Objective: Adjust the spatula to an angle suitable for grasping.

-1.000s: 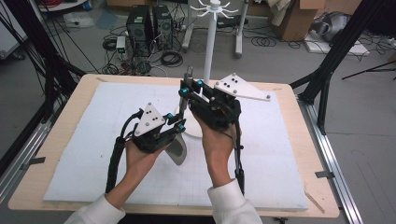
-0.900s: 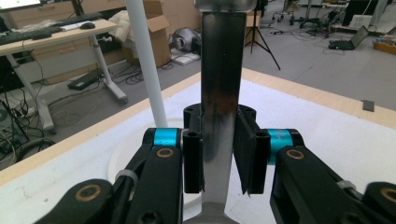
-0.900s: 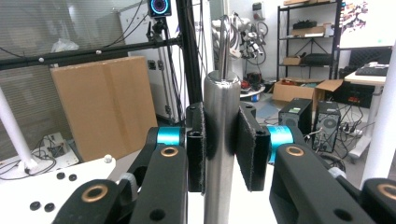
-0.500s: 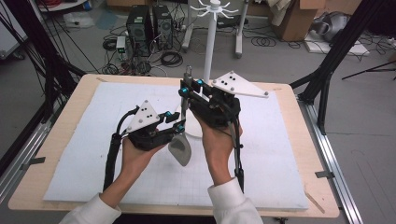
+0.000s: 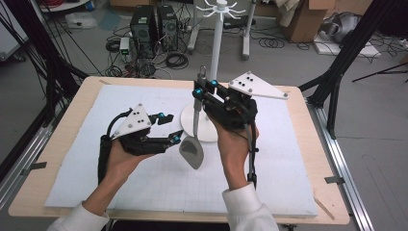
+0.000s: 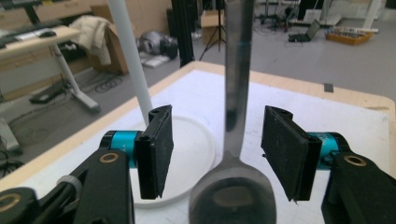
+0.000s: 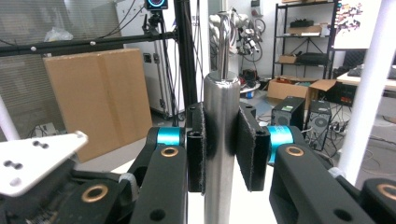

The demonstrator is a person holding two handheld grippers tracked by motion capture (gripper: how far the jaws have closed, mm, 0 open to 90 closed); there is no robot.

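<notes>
High view shows the right tongs (image 5: 198, 90) clamped on the ladle (image 5: 192, 150) handle, left tongs (image 5: 169, 129) just opening off it; next, hang it on the stand (image 5: 219, 29).

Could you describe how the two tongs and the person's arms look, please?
Both tongs, left and right, have black bodies, black padded jaws on cyan collars, brass-coloured pivot pins and a pale grey triangular plate with dark dots on top. A black cable trails from each. The person wears white sleeves.
</notes>
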